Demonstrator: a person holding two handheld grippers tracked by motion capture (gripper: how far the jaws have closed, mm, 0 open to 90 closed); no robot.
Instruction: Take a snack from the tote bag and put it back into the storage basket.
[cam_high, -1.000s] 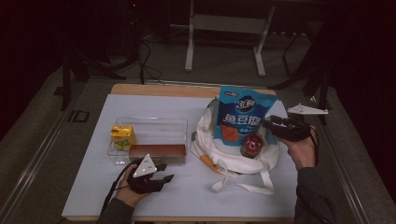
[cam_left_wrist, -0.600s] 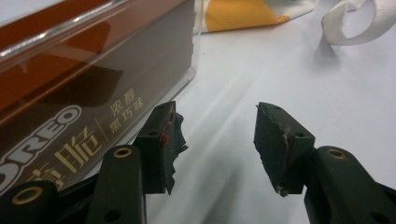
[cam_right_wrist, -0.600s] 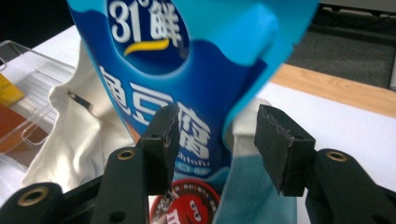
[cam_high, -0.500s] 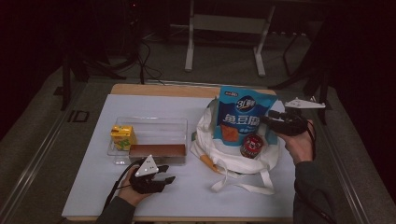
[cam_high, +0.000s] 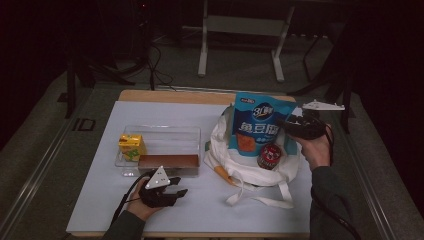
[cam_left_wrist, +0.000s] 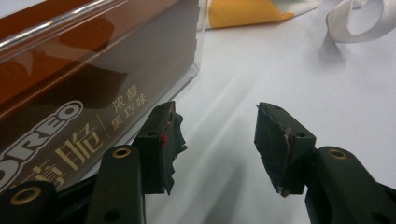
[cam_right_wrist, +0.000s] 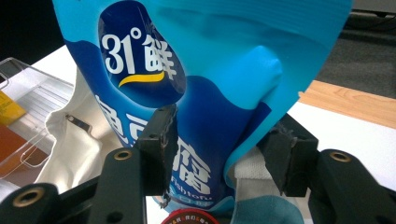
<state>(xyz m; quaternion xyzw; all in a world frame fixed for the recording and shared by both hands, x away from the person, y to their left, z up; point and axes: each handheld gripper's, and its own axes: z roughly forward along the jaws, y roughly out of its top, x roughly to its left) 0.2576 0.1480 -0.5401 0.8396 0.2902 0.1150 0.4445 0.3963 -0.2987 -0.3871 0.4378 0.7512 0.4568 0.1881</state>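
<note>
Right gripper (cam_right_wrist: 219, 149), jaws just widening, straddled my glossy blue tofu-snack pouch (cam_high: 257, 125) unclamped, upright in the white cloth bag (cam_high: 220, 145); unpacking unfinished.

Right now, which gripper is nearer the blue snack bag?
Right. The right gripper is at the blue snack bag's right edge, jaws around it; the left gripper rests by the clear box, across the table.
</note>
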